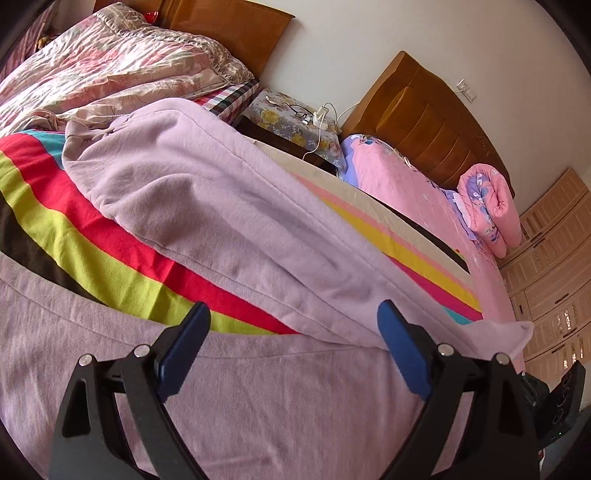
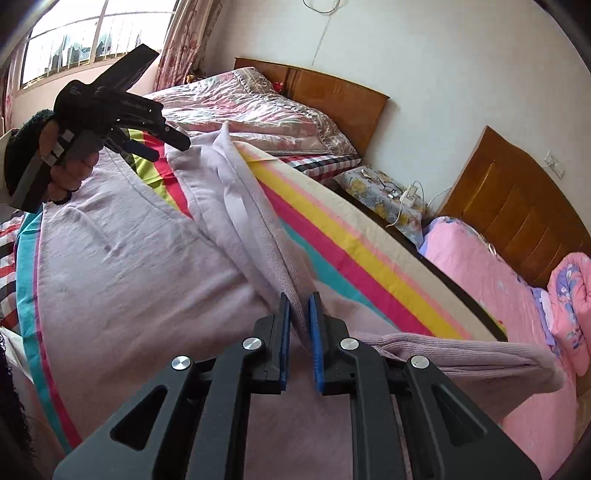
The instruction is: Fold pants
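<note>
Lilac pants [image 1: 221,206] lie spread over a striped bed cover [image 1: 122,258]. One leg runs up and away, and another part fills the foreground. My left gripper [image 1: 293,310] hovers open just above the near fabric with nothing between its blue pads. In the right wrist view the pants [image 2: 129,258] cover the bed. My right gripper [image 2: 299,297] is shut on a raised fold of the leg, which hangs taut from its pads. A ribbed hem [image 2: 461,350] lies to its right. A hand [image 2: 70,166] holds the left gripper at the upper left.
A crumpled floral quilt [image 1: 122,62] lies at the head of the bed against a wooden headboard [image 1: 236,26]. A nightstand [image 1: 295,122] with cables stands between this bed and a second bed with a pink cover [image 2: 498,280]. A rolled pink quilt [image 1: 491,206] sits there.
</note>
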